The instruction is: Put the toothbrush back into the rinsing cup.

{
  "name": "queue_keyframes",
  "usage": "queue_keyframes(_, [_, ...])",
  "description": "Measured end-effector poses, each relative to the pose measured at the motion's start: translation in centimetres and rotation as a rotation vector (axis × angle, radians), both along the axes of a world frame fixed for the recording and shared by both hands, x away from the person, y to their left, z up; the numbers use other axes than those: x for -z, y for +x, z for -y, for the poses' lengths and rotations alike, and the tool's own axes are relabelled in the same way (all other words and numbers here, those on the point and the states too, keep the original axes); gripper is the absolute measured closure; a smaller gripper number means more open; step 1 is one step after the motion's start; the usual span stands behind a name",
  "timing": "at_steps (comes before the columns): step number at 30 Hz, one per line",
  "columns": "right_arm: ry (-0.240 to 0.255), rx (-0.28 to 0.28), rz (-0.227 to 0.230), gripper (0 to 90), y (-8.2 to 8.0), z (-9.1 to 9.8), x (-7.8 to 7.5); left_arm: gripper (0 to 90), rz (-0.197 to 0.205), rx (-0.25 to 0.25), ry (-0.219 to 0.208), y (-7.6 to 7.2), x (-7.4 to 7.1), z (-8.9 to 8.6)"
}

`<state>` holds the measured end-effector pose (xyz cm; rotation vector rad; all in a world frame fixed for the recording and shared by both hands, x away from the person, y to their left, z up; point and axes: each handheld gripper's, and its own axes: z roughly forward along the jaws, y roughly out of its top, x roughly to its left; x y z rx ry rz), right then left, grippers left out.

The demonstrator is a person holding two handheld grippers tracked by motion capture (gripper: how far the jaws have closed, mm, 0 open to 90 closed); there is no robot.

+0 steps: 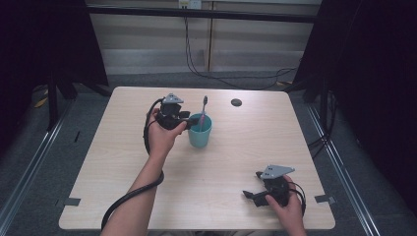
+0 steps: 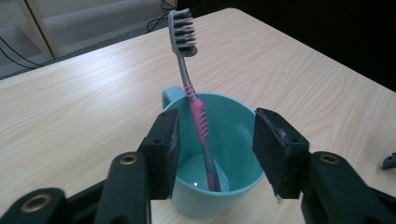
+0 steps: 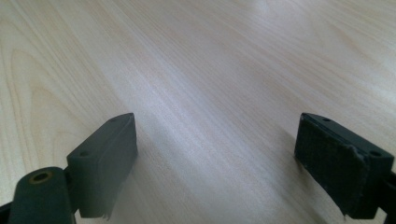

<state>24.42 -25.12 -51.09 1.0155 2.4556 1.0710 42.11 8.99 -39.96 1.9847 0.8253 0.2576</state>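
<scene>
A teal cup [image 1: 200,132] stands on the wooden table [image 1: 236,147], left of its middle. In it leans a grey and pink toothbrush [image 1: 203,110], bristles up. My left gripper [image 1: 187,118] hovers at the cup's left rim. In the left gripper view the cup [image 2: 233,126] sits just beyond the jaws. The toothbrush [image 2: 198,112] rises between them, and neither pad touches it, so the left gripper [image 2: 217,149] is open. My right gripper [image 1: 252,185] rests low near the front right of the table. It is wide open over bare wood [image 3: 215,93], and the right gripper [image 3: 217,163] holds nothing.
A small dark round hole [image 1: 236,102] lies in the tabletop behind the cup. Grey tape marks [image 1: 72,201] sit at the front corners. Cables [image 1: 216,76] trail on the floor beyond the far edge. Dark curtains stand at both sides.
</scene>
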Motion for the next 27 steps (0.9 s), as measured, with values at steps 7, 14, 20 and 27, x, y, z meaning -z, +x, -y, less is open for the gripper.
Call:
queue_keyframes(7, [0.001, 0.0, -0.001, 12.6, 0.0, 0.0, 0.0, 42.2, 0.003, 0.01, 0.017, -0.3, -0.2, -0.5])
queue_keyframes(14, [0.0, 0.001, -0.001, 12.6, 0.0, 0.0, 0.0, 34.1, -0.004, 0.017, 0.024, -0.5, -0.3, -1.1])
queue_keyframes(20, [0.001, 0.0, -0.002, 12.6, 0.0, 0.0, 0.0, 28.0, -0.028, 0.016, 0.02, -0.6, -0.1, -1.6])
queue_keyframes(27, [-0.001, 0.002, -0.001, 12.6, 0.0, 0.0, 0.0, 24.2, -0.031, 0.012, 0.019, -1.1, -0.1, -2.2])
